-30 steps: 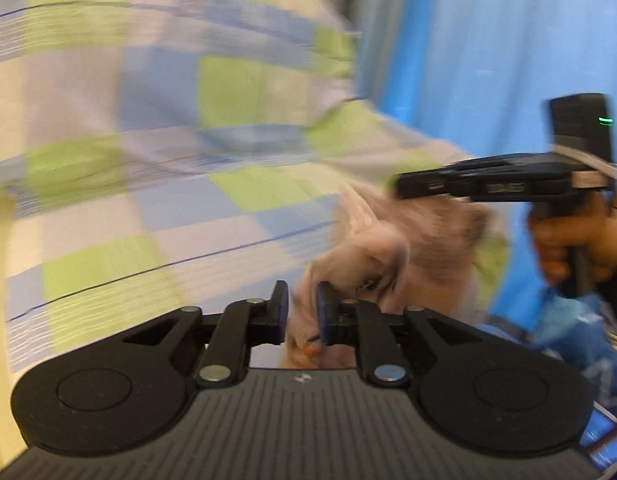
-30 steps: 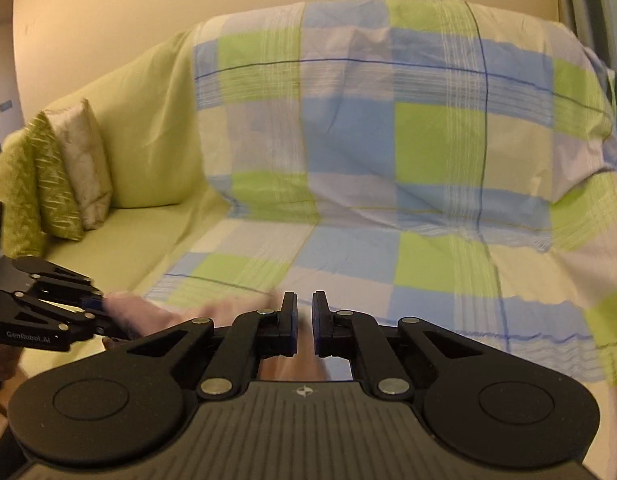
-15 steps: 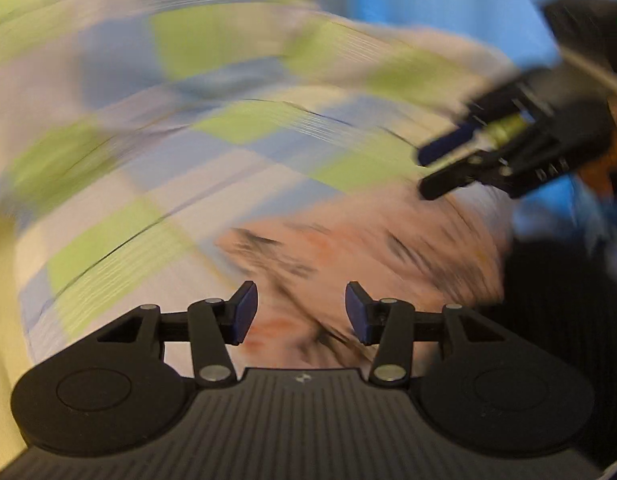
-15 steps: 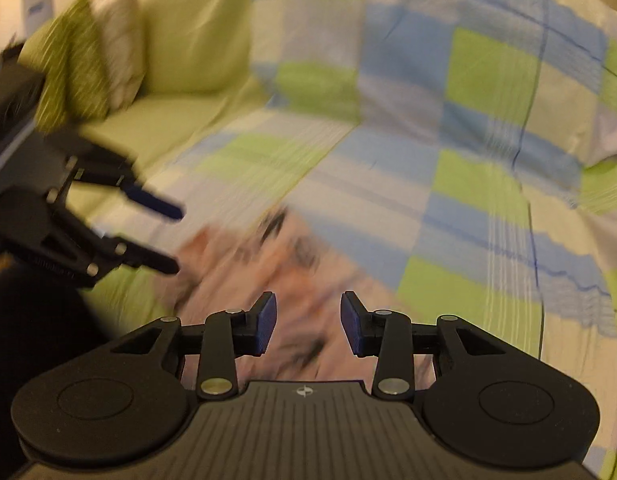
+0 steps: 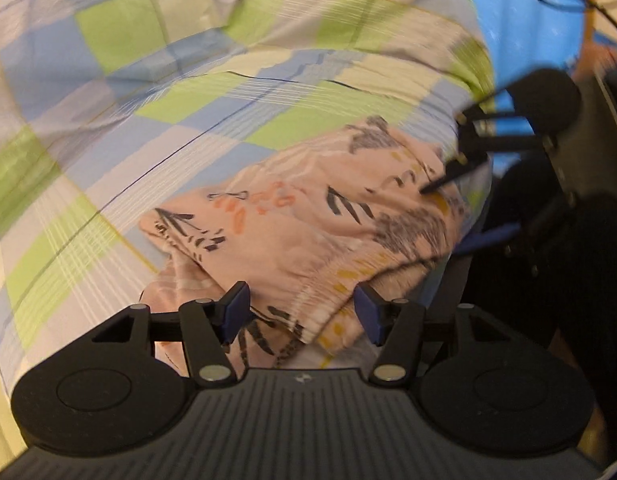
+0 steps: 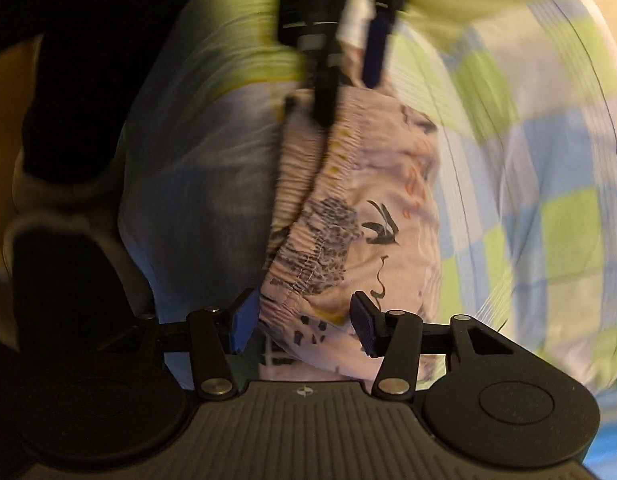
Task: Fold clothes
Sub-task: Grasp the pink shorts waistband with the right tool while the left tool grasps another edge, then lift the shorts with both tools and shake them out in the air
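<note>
Both grippers, left gripper (image 5: 300, 312) and right gripper (image 6: 300, 322), hover with fingers spread wide over the pink printed garment (image 5: 308, 224) lying on the checked sheet (image 5: 148, 128).

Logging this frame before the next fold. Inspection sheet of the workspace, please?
Surface: checked sheet in blue, green and white, draped over a sofa seat, creased.
Job's things: pink patterned garment lying bunched on the sheet near its front edge, elastic band toward the grippers.
Clutter: nothing seen.
Grippers: left gripper open, garment edge between its fingers, not clamped; right gripper open, likewise over the band.
Cables: thin dark cable looping at the upper right of the left wrist view.
Surroundings: blue curtain behind the sofa; right wrist view blurred.
</note>
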The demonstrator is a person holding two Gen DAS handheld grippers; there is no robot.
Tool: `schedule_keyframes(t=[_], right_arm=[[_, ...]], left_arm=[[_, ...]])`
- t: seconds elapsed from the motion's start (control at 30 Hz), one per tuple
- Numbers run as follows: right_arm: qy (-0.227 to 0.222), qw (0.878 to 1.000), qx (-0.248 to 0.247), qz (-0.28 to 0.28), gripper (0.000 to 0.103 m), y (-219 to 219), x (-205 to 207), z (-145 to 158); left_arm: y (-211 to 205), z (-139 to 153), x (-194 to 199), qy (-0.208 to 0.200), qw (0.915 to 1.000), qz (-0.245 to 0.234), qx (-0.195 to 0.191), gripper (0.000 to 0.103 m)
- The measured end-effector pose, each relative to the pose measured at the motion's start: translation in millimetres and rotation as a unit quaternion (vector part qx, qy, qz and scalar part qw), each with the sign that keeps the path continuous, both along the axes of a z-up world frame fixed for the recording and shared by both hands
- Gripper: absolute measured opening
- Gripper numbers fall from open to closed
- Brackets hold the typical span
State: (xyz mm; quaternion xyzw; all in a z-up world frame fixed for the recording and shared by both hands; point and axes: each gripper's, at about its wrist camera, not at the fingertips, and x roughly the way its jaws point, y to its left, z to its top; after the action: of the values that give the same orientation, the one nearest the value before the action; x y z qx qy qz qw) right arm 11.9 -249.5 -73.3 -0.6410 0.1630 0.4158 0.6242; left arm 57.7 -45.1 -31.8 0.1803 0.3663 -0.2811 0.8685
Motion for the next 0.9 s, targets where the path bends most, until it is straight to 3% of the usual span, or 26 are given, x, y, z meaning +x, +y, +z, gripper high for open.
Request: schedule_keyframes(t=[0.07,0.17,0.23,0.27,0.37,0.43,0.5,0.67,0.8,0.9], right_arm=[[-0.011,0.999,-0.018,0.027,0.076,-5,-5,-1],[-0.016,0.999,-0.003,0.035,0.070,-6,-2,-6],[0.000,1.000,-0.002,0.021,0.039,-2,4,-1],[0.005,1.000,0.012,0.012,0.019,1,8,7],[0.061,0.993,0.096,-0.035,0.018,2,20,50],[0.108,0.976,0.167,-0.089,0.017,-1,40,80],[0.132,0.955,0.228,-0.136,0.014,-5,61,104],[0.119,0.912,0.330,-0.210,0.009,-11,107,144],[0.108,0.881,0.387,-0.250,0.008,-17,141,163],[0.111,0.869,0.406,-0.261,0.008,-17,155,167]], left_arm=[[3,2,6,0.002,0.9999,0.010,-0.011,0.053],[5,3,17,0.002,0.9995,0.022,-0.021,0.055],[6,6,24,0.000,0.9993,0.029,-0.024,0.055],[7,7,25,-0.003,0.9992,0.032,-0.023,0.055],[11,14,24,-0.016,0.9988,0.042,-0.019,0.054],[19,21,20,-0.023,0.9978,0.055,-0.029,0.063],[29,27,13,-0.031,0.9955,0.076,-0.048,0.067],[48,40,-9,-0.038,0.9828,0.141,-0.113,0.068],[43,33,-19,-0.004,0.9722,0.161,-0.170,0.073],[24,20,-15,0.031,0.9670,0.152,-0.202,0.074]])
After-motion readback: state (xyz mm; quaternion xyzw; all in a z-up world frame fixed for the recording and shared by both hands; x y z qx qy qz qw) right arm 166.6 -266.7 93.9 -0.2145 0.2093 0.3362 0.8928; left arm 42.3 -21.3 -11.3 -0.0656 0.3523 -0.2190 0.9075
